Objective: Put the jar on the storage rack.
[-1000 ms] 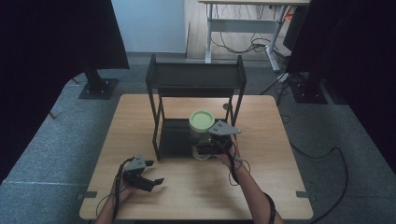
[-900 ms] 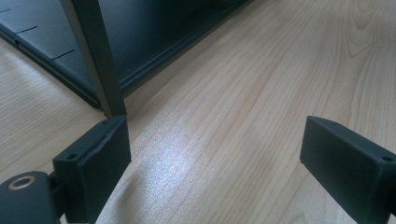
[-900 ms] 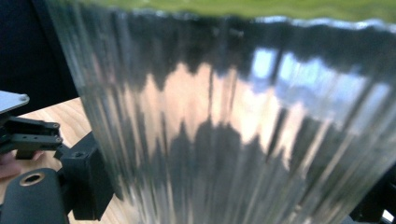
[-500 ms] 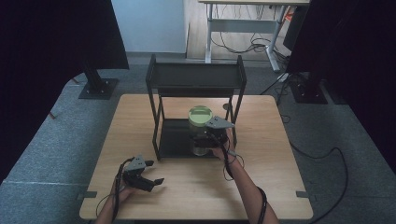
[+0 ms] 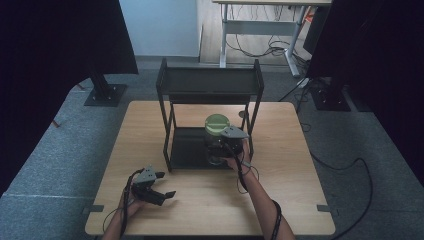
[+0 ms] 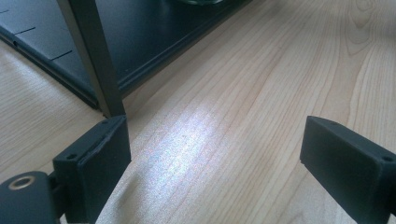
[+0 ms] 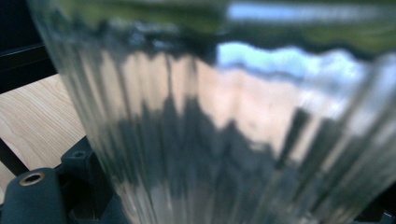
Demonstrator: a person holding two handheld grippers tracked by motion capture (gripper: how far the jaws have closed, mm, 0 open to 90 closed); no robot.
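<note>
While my right gripper point(image 5: 218, 150) clamps the ribbed glass jar point(image 7: 233, 130) on the rack's point(image 5: 210, 82) lower shelf | slick, fragile, rigid: grip mid-body | left gripper point(image 5: 159, 189) wide, idle.

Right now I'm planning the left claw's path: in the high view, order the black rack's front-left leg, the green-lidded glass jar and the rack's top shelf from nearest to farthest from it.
1. Black rack's front-left leg, just ahead and right.
2. Green-lidded ribbed glass jar, farther right on the bottom tray.
3. Rack's top shelf, at the far side, highest.
</note>
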